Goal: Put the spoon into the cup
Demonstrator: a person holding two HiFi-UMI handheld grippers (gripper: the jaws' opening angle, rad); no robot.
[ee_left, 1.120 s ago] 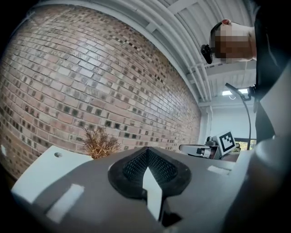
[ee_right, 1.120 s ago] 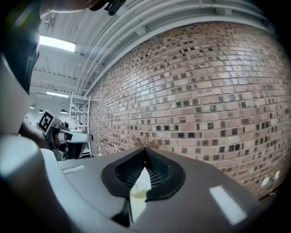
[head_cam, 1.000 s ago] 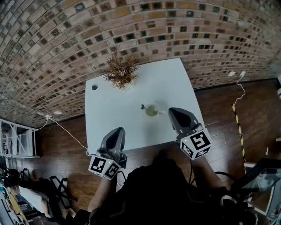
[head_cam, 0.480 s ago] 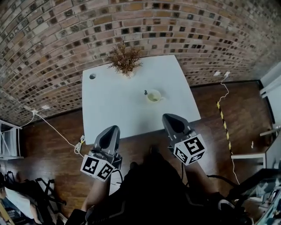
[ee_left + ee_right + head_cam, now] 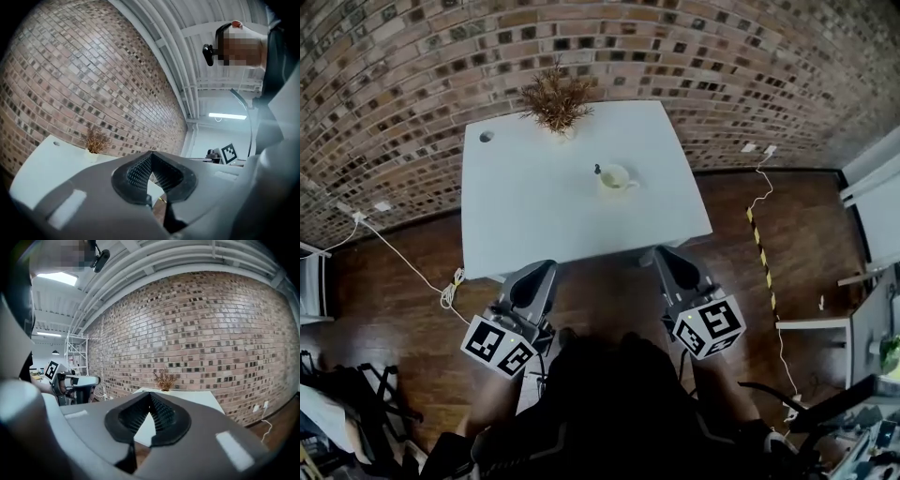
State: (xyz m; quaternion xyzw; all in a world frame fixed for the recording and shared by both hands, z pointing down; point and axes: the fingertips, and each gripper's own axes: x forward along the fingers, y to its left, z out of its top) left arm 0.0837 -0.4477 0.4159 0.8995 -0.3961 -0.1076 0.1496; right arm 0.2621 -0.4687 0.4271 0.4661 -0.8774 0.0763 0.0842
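Observation:
A pale cup (image 5: pixel 614 177) stands on the white table (image 5: pixel 534 220), right of its middle. A small dark end of what seems to be the spoon (image 5: pixel 598 170) sticks out at the cup's left rim; it is too small to tell more. My left gripper (image 5: pixel 546 268) and right gripper (image 5: pixel 661 253) hang over the wooden floor just short of the table's near edge, far from the cup. The left gripper (image 5: pixel 151 154) is shut with nothing between its pads, and so is the right gripper (image 5: pixel 150 394).
A dried plant (image 5: pixel 555 98) in a small pot stands at the table's far edge against the brick wall. A round hole (image 5: pixel 486 136) marks the far left corner. A white cable (image 5: pixel 412 272) lies on the floor at left, striped tape (image 5: pixel 761 253) at right.
Both grippers have drawn back from over the table's near part to over the floor. The table and cup now lie farther away. Both grippers stay shut.

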